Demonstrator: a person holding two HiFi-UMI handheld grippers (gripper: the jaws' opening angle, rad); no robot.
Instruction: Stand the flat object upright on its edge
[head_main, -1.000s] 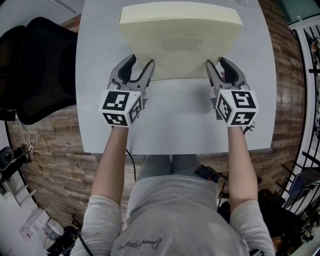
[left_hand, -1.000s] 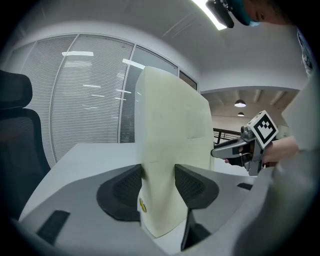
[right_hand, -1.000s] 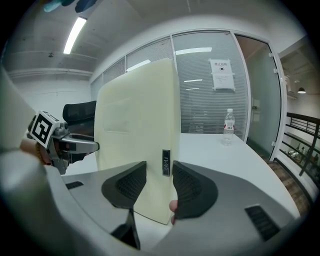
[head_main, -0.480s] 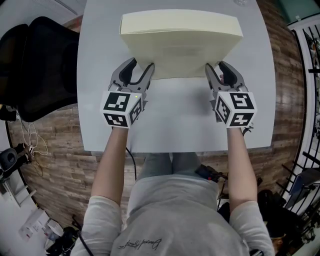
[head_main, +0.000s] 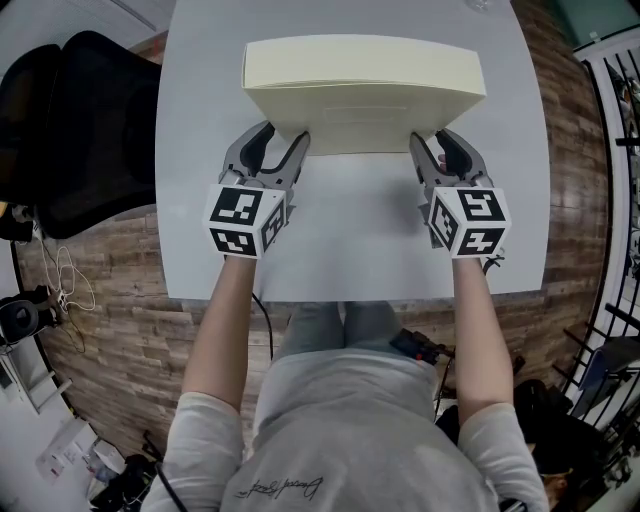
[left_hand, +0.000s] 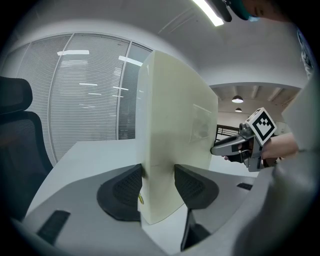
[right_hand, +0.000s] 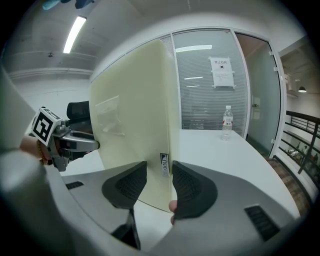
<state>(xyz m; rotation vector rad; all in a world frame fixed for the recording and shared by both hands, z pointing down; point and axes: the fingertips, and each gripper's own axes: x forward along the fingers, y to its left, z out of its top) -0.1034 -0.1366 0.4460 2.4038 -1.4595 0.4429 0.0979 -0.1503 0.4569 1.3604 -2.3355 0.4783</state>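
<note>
The cream flat box (head_main: 365, 90) is close to vertical over the middle of the white table (head_main: 350, 230). Its thick upper edge faces the head camera and its broad face drops toward the person. From both gripper views it reads as nearly upright, perhaps with a slight lean.

The left gripper (head_main: 283, 140) is clamped on the box's lower left corner, with a ribbed pad pressed against each face. The right gripper (head_main: 432, 140) pinches the lower right corner the same way, beside a small printed label (right_hand: 164, 165) on the box's narrow side.

The raising looks largely done. I cannot tell whether the bottom edge is resting on the table or held just above it. What seems left is to settle that edge, true up the box and let go so it stands alone.

A black chair (head_main: 80, 130) sits off the table's left side, and a water bottle (right_hand: 227, 117) stands far back.
</note>
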